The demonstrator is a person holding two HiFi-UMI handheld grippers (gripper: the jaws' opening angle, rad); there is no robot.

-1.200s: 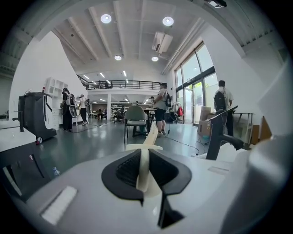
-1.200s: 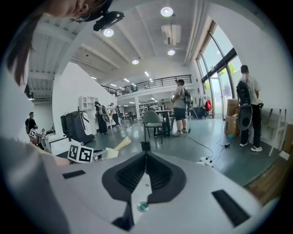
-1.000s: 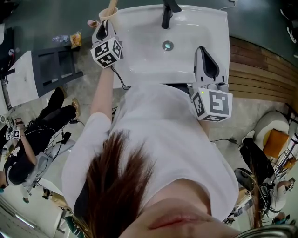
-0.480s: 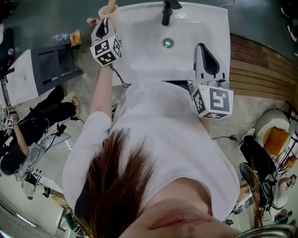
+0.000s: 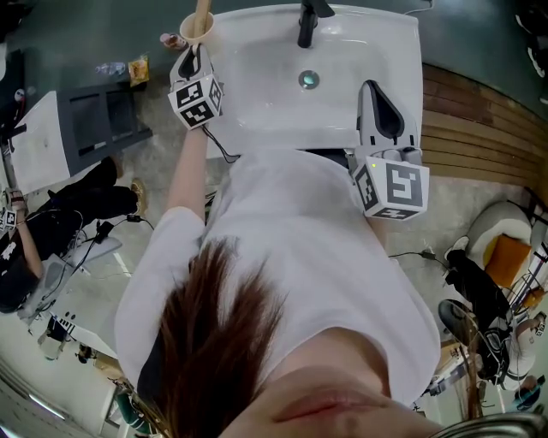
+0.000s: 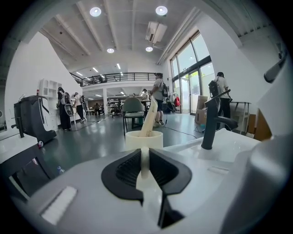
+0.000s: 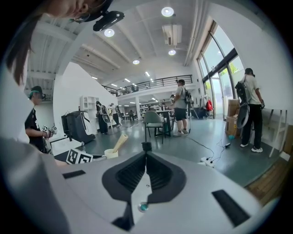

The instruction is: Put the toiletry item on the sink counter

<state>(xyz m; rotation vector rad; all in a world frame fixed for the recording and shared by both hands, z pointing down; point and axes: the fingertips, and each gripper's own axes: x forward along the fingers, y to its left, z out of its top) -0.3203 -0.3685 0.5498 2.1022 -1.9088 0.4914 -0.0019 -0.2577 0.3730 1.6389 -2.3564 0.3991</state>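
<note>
Overhead, left gripper (image 5: 195,50) clamped on cream cup (image 5: 197,26) with tube (image 6: 150,119), far left of white sink counter (image 5: 257,111), right gripper (image 5: 377,92) closed empty, grey floor (image 5: 77,34)

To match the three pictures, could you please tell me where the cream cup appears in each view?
Head view: cup at top left, beside the sink's left corner.
Left gripper view: cup at centre, just past the jaws.
Right gripper view: cup small, left of centre.
Shared landmark: the dark faucet, right of the cup in every view.
</note>
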